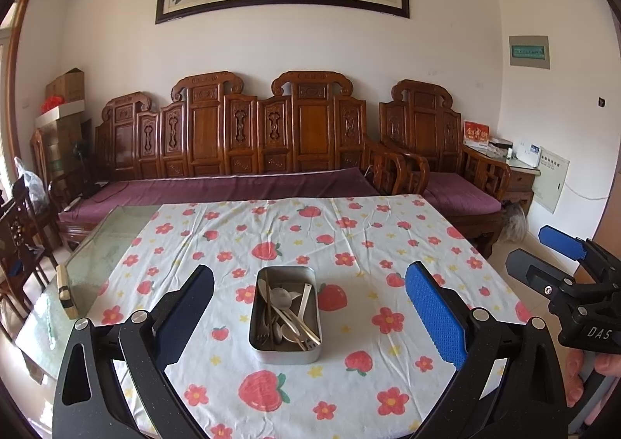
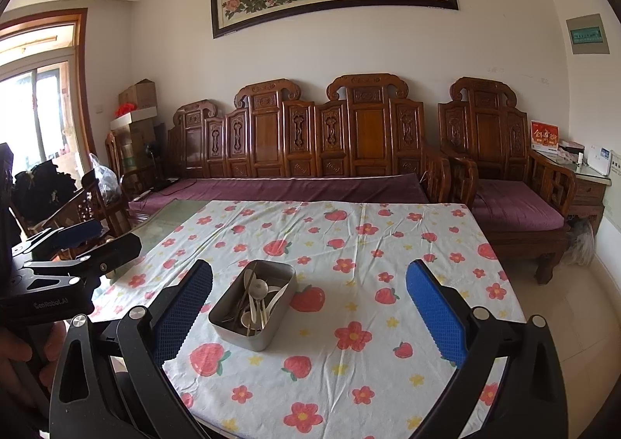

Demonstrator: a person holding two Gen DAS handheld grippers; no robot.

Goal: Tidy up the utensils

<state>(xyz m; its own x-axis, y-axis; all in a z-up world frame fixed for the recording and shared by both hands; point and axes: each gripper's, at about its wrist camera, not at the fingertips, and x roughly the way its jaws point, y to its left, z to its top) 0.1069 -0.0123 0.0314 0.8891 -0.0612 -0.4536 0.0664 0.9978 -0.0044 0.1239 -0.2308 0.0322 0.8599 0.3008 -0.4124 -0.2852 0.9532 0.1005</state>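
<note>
left gripper (image 1: 310,318) jaws spread, empty | right gripper (image 2: 310,316) same | metal tin (image 1: 286,351) between jaws; utensils (image 1: 289,316) tangled, thin, stiff, likely slippery | pinch one handle mid-shaft

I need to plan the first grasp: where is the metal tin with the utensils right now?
The metal tin sits on the flowered tablecloth, near the table's front edge, centred ahead of the left gripper; in the right wrist view it lies left of centre.

Tray (image 1: 285,351): on the tablecloth (image 1: 349,245), near the table's front middle.
Utensils (image 1: 287,316): piled in the tray, perhaps spoons and a fork.
Tablecloth: over the glass table (image 1: 101,248), left strip bare.
Bench (image 1: 233,151): behind the table.
Armchair (image 1: 438,151): right of the bench.
</note>
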